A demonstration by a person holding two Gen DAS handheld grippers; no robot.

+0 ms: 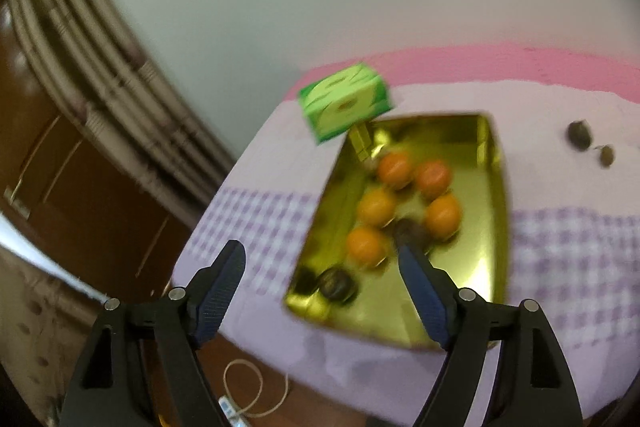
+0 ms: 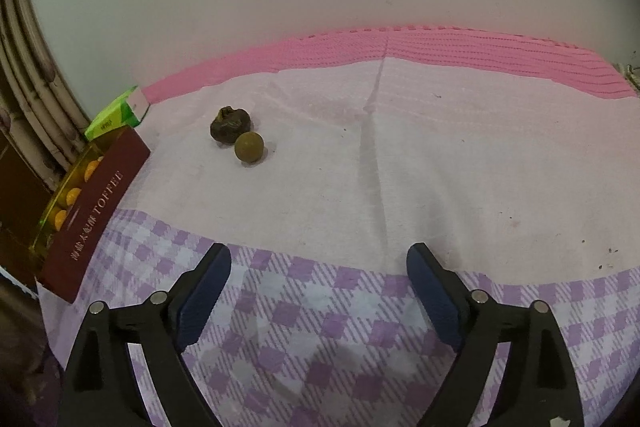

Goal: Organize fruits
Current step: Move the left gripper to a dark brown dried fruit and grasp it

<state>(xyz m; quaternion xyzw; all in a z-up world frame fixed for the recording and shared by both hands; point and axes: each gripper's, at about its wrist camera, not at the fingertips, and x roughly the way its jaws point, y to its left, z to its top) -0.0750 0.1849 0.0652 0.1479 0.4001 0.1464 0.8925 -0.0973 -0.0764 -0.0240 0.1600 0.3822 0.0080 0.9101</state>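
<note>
A gold-lined box (image 1: 490,211) sits on the cloth and holds several oranges (image 1: 366,245) and dark fruits (image 1: 336,283). My left gripper (image 1: 322,255) is open and empty, above the box's near left edge. In the right wrist view the box (image 2: 92,211) shows its maroon side at the far left. A dark wrinkled fruit (image 2: 230,130) and a round olive-green fruit (image 2: 249,147) lie touching on the cloth; they also show in the left wrist view (image 1: 579,135). My right gripper (image 2: 318,259) is open and empty, well short of them.
A green carton (image 1: 345,103) stands behind the box, also in the right wrist view (image 2: 116,115). The table has a lilac checked cloth (image 2: 320,327) and a pink strip (image 2: 440,47) along the wall. A cable (image 1: 248,395) lies on the floor below the table edge.
</note>
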